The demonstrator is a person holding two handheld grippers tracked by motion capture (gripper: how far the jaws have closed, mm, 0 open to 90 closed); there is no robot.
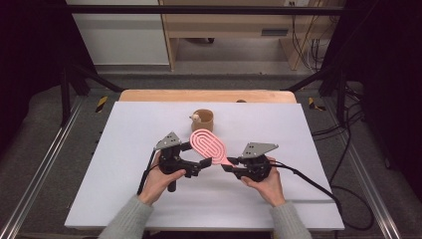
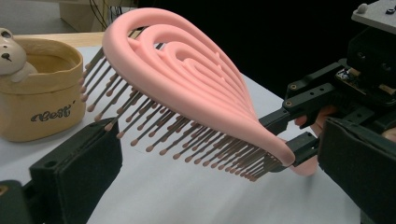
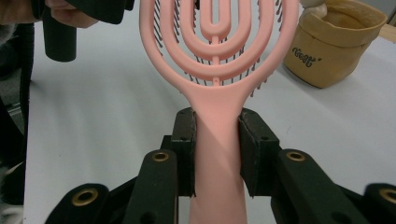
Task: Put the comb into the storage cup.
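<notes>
One pink hairbrush (image 1: 209, 145) is in hand, held off the white table (image 1: 114, 164) with its bristles facing down and its vented oval head tipped up toward the far edge. Looks light: a hollow plastic frame of concentric loops, stiff in the handle, though probably a bit springy across the thin ribs of the head. The bristles (image 2: 187, 140) are fine, ball-tipped pins, so they would likely bend or snag if pinched. Best hold is the solid neck and handle, where the right gripper (image 3: 217, 140) has it now, pads clamped flat on either side just below the head. The smooth plastic may twist in the pads if the head is pushed sideways.

The left gripper (image 1: 198, 168) sits under the head with jaws spread and nothing pressed; the bristles hang above and between them. A tan fabric pot (image 1: 203, 120) with a small bear figure (image 2: 10, 51) at its rim stands just beyond the brush.
</notes>
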